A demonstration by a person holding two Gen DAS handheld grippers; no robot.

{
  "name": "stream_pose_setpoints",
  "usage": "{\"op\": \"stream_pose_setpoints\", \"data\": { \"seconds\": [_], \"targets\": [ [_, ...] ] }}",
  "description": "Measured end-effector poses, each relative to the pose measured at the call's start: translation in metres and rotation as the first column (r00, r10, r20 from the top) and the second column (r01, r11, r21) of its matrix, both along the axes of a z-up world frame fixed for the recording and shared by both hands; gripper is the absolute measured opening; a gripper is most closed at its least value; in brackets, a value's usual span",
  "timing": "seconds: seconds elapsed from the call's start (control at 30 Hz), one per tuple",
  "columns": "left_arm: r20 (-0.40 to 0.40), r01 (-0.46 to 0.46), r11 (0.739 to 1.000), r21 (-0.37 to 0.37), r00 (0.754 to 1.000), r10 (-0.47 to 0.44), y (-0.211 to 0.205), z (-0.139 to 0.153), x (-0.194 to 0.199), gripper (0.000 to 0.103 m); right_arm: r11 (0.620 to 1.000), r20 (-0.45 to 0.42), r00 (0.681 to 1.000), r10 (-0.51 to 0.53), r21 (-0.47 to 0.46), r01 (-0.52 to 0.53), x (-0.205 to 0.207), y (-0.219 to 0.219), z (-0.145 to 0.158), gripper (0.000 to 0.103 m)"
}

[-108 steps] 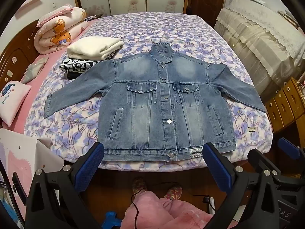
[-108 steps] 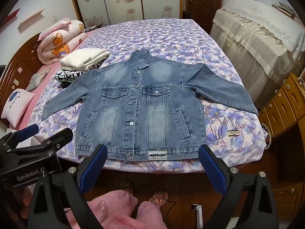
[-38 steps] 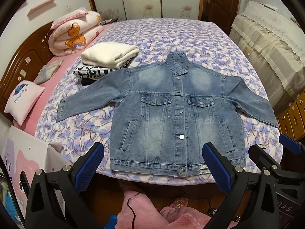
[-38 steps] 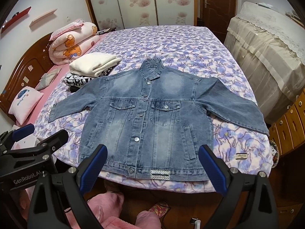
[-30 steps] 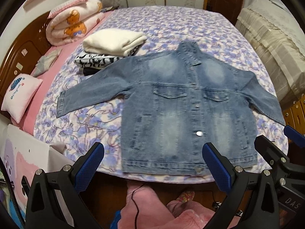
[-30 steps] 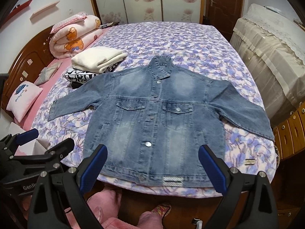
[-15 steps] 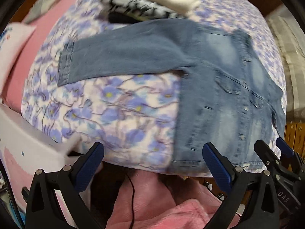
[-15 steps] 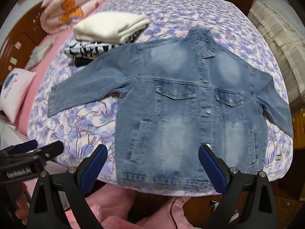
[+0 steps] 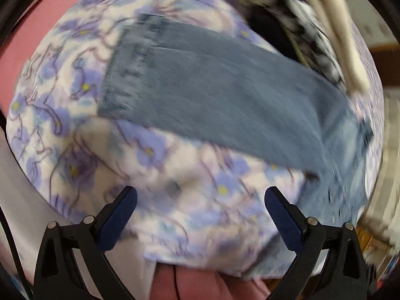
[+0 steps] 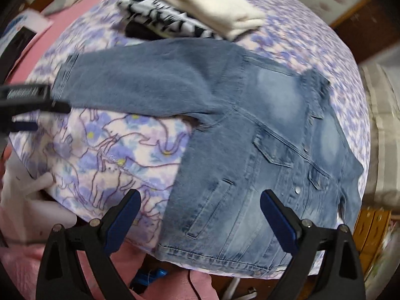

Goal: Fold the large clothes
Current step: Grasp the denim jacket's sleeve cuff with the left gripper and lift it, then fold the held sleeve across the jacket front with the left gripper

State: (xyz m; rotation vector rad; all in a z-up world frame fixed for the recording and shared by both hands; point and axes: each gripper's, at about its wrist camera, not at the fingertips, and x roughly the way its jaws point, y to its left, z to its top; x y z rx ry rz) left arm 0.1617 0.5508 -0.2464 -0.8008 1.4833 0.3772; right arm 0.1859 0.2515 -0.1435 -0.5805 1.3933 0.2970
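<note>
Denim jacket (image 10: 252, 150) lies flat, front up and buttoned, on the floral bedspread (image 10: 117, 150). In the right wrist view its body fills the 3 to 5 o'clock part of the frame, hem at the near bed edge around 5 o'clock, collar toward 2 o'clock. One sleeve (image 10: 140, 80) stretches out from the shoulder toward 9 o'clock, cuff at about 10 o'clock.

Right gripper (image 10: 200, 215): blue-padded fingers wide apart, nothing between them, hovering above the jacket's lower side panel and the bedspread just beside it. No contact visible.

Left gripper (image 9: 200, 212): fingers likewise spread wide and empty. Its view is motion-blurred. The sleeve (image 9: 212, 95) crosses that frame from the cuff at 10 o'clock down to 4 o'clock, where it joins the jacket body. The fingers sit over bare bedspread (image 9: 175, 187) at 6 o'clock, near the sleeve but apart from it. The left gripper's black body also shows in the right wrist view at 9 o'clock, close by the cuff; touching or not, cannot tell.

Stack of folded clothes (image 10: 200, 2) at 12 o'clock in the right view: cream piece on top, black-and-white patterned piece beneath, just beyond the sleeve. Pink fabric (image 10: 175, 285) at 6 o'clock below the bed edge.
</note>
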Motion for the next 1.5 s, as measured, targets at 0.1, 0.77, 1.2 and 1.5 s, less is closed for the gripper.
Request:
{"op": "stream_pose_setpoints", "data": {
  "seconds": [0.1, 0.77, 1.2, 1.5],
  "targets": [
    [0.006, -0.098, 0.995, -0.016, 0.995, 0.098, 0.025, -0.024, -0.006, 0.094, 0.999, -0.030, 0.999, 0.042, -0.031, -0.043, 0.003, 0.012, -0.009, 0.097],
    [0.010, -0.532, 0.838, -0.122, 0.844, 0.537, 0.120, -0.092, -0.025, 0.025, 0.996, -0.122, 0.992, 0.014, -0.082, -0.025, 0.017, 0.019, -0.031, 0.097],
    [0.291, -0.420, 0.907, -0.029, 0.865, 0.410, 0.089, 0.000, 0.003, 0.013, 0.999, -0.081, 0.996, -0.039, 0.016, 0.040, 0.008, -0.011, -0.023, 0.097],
    [0.520, -0.309, 0.949, 0.059, 0.821, 0.235, 0.013, 0.128, 0.036, 0.011, 0.988, -0.005, 0.997, -0.072, 0.137, 0.072, 0.014, -0.071, 0.001, 0.097]
  ]
}}
